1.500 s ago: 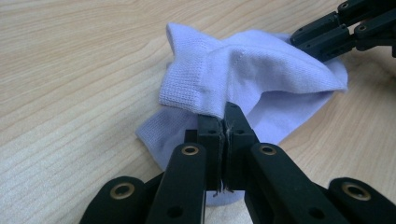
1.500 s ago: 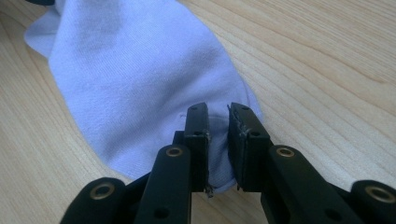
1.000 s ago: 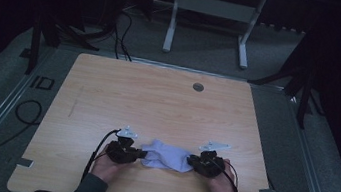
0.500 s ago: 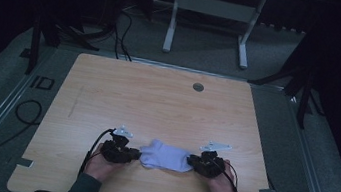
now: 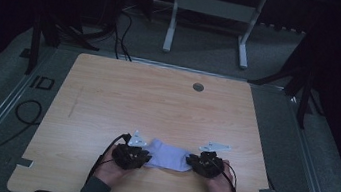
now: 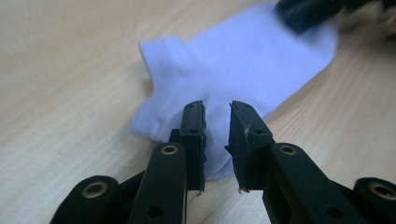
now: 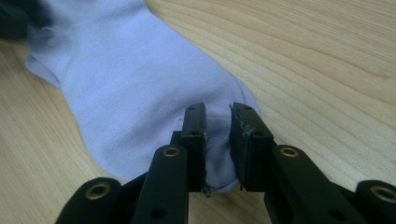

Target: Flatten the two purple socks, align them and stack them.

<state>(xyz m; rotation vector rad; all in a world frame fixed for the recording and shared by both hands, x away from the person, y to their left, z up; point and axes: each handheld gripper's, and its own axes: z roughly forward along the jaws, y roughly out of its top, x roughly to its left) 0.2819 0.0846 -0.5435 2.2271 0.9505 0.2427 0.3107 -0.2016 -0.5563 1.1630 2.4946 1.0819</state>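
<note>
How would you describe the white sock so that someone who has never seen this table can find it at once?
Look at the wooden table, along its near edge where the person's two hands come in. The sock lies flat there between the left gripper and the right gripper. It is the one soft, pale cloth thing; everything beside it is hard and black.

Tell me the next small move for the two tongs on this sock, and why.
Probably draw both tongs back off the sock. The left tongs have just been opening, and the right tongs too; each pair shows a gap with sock fabric behind it, apparently unpinched. The sock lies flat on the table, one tongs at each end, so it looks released.
</note>
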